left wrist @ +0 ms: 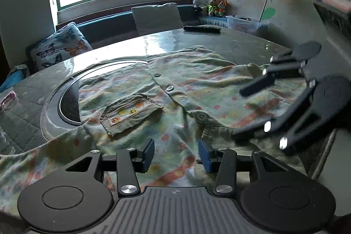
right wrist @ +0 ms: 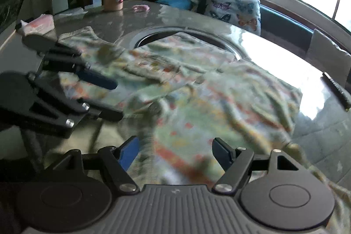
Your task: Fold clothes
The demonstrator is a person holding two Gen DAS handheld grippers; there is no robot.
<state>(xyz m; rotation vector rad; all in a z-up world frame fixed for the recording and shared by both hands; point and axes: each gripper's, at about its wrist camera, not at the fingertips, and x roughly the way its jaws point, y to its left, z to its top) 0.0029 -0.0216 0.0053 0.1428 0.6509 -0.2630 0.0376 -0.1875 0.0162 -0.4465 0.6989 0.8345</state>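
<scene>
Two grippers: both above the shirt, jaws parted, gripping nothing
Left gripper (left wrist: 175, 154): moderately parted
Right gripper (right wrist: 175, 154): wider
Shirt (left wrist: 197, 89): patterned, buttoned, spread over round table (left wrist: 230, 41)

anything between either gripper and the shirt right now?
Nothing visible. The patterned shirt lies spread on the table, directly under the open left gripper and open right gripper. Neither has fabric pinched. The remote sits at the far table edge, clear of the shirt.
</scene>
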